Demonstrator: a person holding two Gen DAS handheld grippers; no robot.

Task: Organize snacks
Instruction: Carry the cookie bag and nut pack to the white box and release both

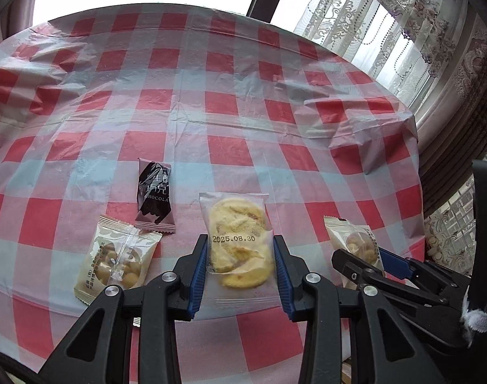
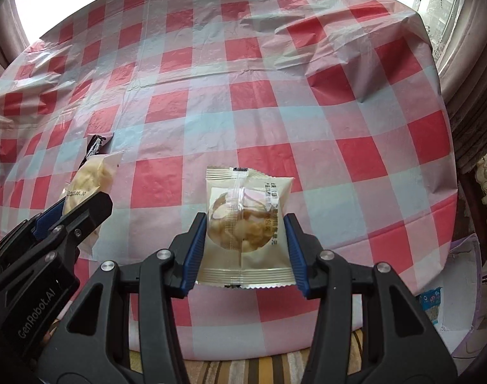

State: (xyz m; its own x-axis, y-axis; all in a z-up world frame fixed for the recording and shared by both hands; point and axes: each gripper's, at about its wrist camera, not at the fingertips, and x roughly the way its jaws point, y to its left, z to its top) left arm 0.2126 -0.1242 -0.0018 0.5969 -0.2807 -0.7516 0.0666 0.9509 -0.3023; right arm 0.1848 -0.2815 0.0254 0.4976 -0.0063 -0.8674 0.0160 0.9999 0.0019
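The counter (image 1: pixel 211 102) wears a red-checked cover. The left tool (image 1: pixel 240 275) is clamped on a clear cracker packet (image 1: pixel 237 240). Right of that packet, the right tool (image 2: pixel 245 249) grips a cream packet (image 2: pixel 246 224). Left of it on the counter lie another cream packet (image 1: pixel 118 259) and a dark chocolate packet (image 1: pixel 154 192).

Four wrapped snacks in all. One clear packet of yellow cookies (image 1: pixel 238 243), stamped with a date. Two cream-coloured packets with a round window showing pale nuggets: one on the cloth (image 1: pixel 118 260), one (image 2: pixel 246 227) lifted. One dark chocolate packet (image 1: pixel 155 196). Two black grippers with blue pads: left gripper (image 1: pixel 240 256), right gripper (image 2: pixel 245 236). One round table under a red-and-white checked tablecloth (image 1: pixel 227 102).
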